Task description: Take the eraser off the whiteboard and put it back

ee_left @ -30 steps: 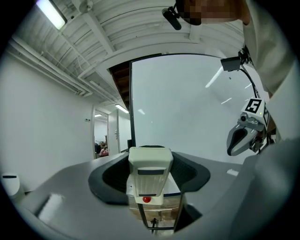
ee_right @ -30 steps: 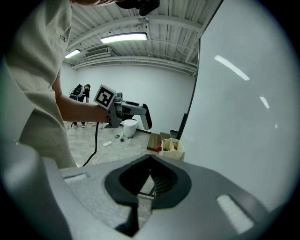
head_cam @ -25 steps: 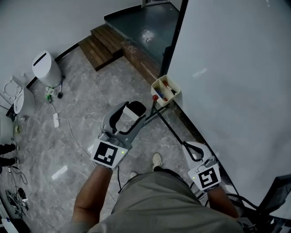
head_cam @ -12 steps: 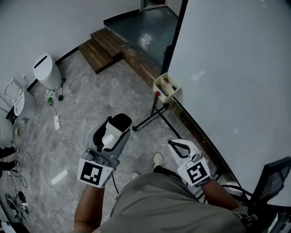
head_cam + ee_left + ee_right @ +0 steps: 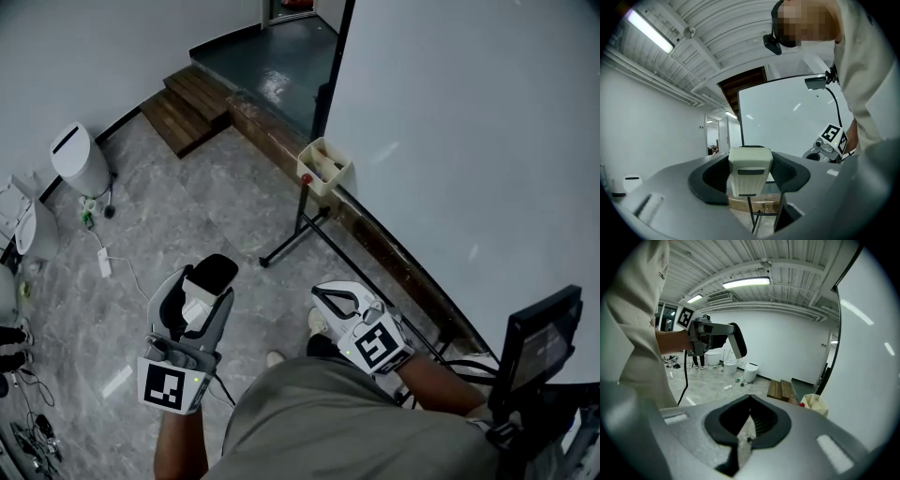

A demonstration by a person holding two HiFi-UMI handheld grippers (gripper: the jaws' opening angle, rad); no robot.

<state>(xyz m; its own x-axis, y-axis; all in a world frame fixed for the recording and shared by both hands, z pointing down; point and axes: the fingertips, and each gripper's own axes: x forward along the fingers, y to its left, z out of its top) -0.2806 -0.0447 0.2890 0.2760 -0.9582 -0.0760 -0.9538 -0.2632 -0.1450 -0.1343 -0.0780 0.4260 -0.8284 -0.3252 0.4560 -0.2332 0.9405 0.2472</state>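
A cream eraser with a dark felt edge sits between the pads of my left gripper, which is shut on it and holds it level in the air. From the head view the eraser shows white inside the left gripper, low on the left and well away from the whiteboard. My right gripper hovers over the floor near the person's body, jaws shut with nothing in them. A cream tray with markers hangs at the whiteboard's lower corner.
The whiteboard's black stand leg reaches out over the grey floor. Wooden steps lie at the back, a white bin and a power strip with cable at the left. A monitor stands at the lower right.
Both grippers have drawn back from the whiteboard toward the body. The left one carried the eraser down and left in the head view; the right one slid left, still shut.
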